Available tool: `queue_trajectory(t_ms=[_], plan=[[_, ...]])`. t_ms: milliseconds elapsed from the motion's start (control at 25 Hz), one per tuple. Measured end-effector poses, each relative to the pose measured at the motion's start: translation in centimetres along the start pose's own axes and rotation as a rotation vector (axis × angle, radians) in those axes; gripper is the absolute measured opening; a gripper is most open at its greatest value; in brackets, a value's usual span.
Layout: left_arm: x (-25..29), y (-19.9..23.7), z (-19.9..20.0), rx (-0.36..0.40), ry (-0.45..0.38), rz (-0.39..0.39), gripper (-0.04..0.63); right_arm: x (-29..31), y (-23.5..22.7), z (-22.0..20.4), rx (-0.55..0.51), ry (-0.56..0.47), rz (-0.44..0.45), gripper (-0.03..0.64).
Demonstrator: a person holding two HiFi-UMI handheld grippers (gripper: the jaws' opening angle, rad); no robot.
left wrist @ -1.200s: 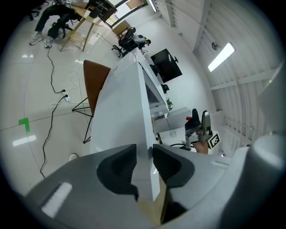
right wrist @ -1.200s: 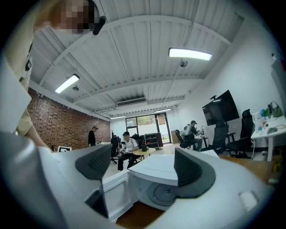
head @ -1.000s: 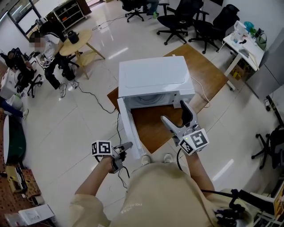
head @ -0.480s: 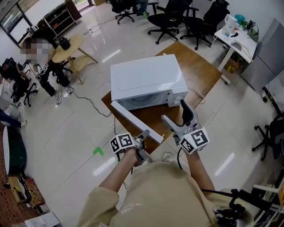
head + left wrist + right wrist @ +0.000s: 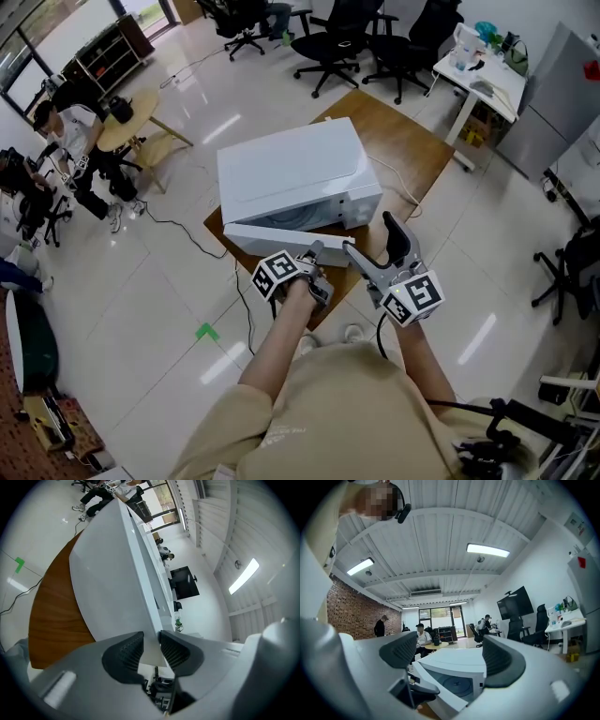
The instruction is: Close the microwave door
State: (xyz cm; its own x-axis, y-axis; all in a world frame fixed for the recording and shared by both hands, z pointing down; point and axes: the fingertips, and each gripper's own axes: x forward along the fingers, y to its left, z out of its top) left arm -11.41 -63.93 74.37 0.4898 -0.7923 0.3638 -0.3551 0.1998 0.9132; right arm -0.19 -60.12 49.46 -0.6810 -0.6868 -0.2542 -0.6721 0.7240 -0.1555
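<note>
A big office with a shiny white floor [image 5: 141,281] and a low wooden table [image 5: 412,150]. The microwave [image 5: 291,169] sits on the table, at 12 o'clock from the person. Its door [image 5: 258,239] is almost shut (only a small gap shows). The left gripper [image 5: 315,255] pinches the door's free edge tight. The right gripper [image 5: 371,239], at 3 o'clock from the left one, is spread wide and holds nothing. I think the closing is nearly done. Next, push the door toward 12 o'clock until it shuts, then let go.

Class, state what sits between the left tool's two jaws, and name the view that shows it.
The edge of the white microwave door, pinched by the left tool; the left gripper view shows it.
</note>
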Motion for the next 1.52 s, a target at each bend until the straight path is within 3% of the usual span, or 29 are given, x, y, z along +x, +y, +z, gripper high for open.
queue_trajectory(t_ms=[360,600,880,1000,1120,1200,1320,1520], plan=[[4.5,-0.3,3.1,-0.072,-0.075,0.004,0.118,-1.2,-1.1,-0.1,-0.02,0.008,-0.025,0.428],[6.7,-0.6,5.1,-0.08,-0.122,0.033,0.121,-1.9,-2.4,-0.1,-0.029,0.007,-0.056,0.428],[7.3,-0.9,6.0,-0.048,-0.157,0.015,0.123,-1.6,-2.3,0.2,-0.026,0.006,-0.049,0.428],[7.3,-1.5,5.9,0.096,-0.112,-0.007,0.123,-1.2,-1.4,0.3,-0.021,0.008,-0.036,0.428],[5.5,-1.8,4.7,0.416,0.009,0.078,0.117,-1.7,-0.3,0.7,-0.016,0.012,-0.022,0.428],[3.4,-2.5,4.6,0.555,0.018,0.088,0.129,-1.9,0.3,0.7,-0.017,0.014,-0.013,0.428],[-1.1,-5.4,5.7,0.678,-0.07,0.02,0.167,-1.8,1.0,0.2,-0.023,0.017,-0.005,0.428],[-9.3,-9.0,6.7,0.948,-0.277,-0.006,0.206,-1.8,2.6,-1.0,-0.039,0.012,0.015,0.428]])
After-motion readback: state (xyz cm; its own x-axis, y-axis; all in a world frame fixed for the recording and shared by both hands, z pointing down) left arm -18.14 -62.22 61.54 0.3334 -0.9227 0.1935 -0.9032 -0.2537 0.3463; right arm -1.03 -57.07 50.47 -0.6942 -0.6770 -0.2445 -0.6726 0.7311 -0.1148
